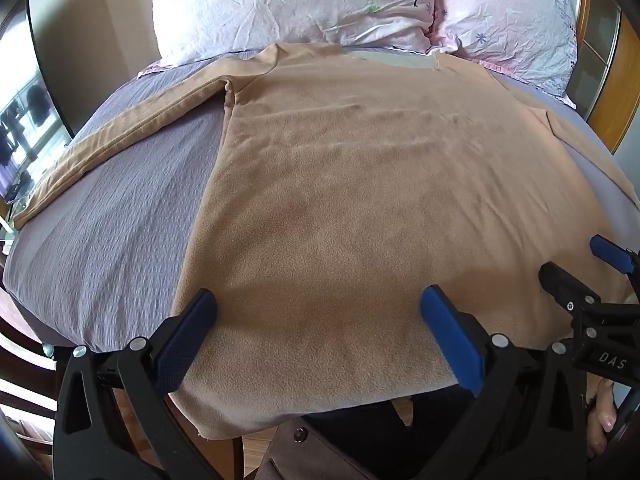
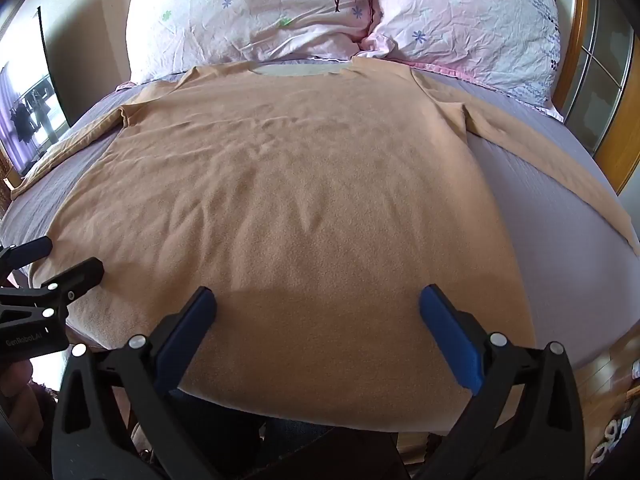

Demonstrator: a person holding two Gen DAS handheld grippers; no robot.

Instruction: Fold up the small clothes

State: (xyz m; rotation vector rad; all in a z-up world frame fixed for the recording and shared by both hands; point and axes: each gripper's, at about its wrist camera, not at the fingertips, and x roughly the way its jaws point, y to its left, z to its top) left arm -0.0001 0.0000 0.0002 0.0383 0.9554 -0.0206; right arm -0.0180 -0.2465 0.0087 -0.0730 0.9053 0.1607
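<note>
A tan long-sleeved fleece top (image 1: 360,184) lies flat on the bed, neck toward the pillows, both sleeves spread out to the sides. Its hem hangs slightly over the near bed edge. My left gripper (image 1: 318,308) is open and empty above the hem's left part. My right gripper (image 2: 318,304) is open and empty above the hem's right part; the top (image 2: 288,184) fills that view. The right gripper also shows at the right edge of the left wrist view (image 1: 580,264), and the left gripper at the left edge of the right wrist view (image 2: 60,260).
The bed has a grey-lilac sheet (image 1: 120,216). Two floral pillows (image 2: 256,12) (image 2: 472,20) lie at its head. A wooden headboard and frame (image 2: 616,128) run along the right. A window (image 1: 24,136) is at the left. The floor shows below the near bed edge.
</note>
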